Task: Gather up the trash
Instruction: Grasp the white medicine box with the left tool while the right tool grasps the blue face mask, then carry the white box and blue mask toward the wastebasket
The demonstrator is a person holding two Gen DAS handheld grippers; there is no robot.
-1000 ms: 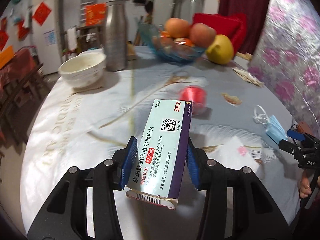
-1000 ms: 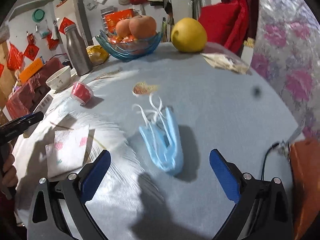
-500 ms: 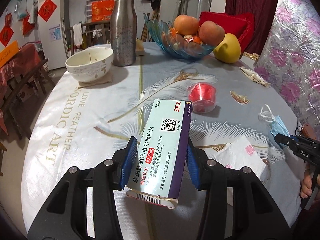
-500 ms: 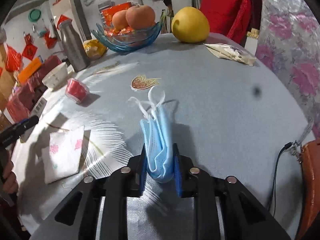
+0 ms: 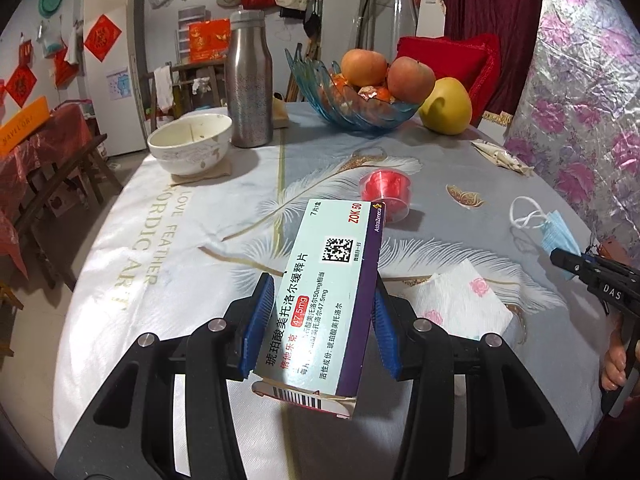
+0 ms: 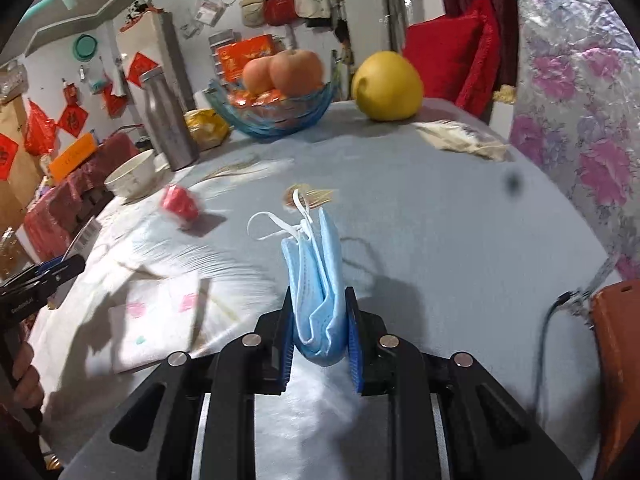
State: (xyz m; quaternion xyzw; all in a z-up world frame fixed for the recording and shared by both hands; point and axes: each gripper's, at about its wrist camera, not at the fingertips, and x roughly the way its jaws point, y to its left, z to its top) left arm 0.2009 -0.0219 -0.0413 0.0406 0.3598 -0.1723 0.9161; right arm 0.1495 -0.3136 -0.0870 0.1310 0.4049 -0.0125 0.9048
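A person stands at a round worktop (image 5: 168,248) covered by a grey and white feather-print cloth, holding a two-finger tool in each hand. The left gripper (image 5: 318,320) has its fingers pinching a long medicine box (image 5: 324,300) by its two long sides, lifted clear of the cloth with the torn flap end nearest the camera. Gripping across the narrow width likely keeps the light carton from twisting.

The right gripper (image 6: 320,334) has its fingers pressed nearly together on a folded blue face mask (image 6: 318,280), which stands up between them with its white ear loops trailing at the far end. The soft mask bunches in the pinch, so a tight squeeze probably suits it.

Other likely trash remains on the cloth: a flowered paper napkin (image 5: 464,304) just right of the box, a small red plastic cup (image 5: 386,190) beyond it, and a crumpled wrapper (image 5: 500,156) at the far right edge. A white bowl (image 5: 190,144), steel flask (image 5: 249,80) and blue fruit bowl (image 5: 352,104) stand farther back.
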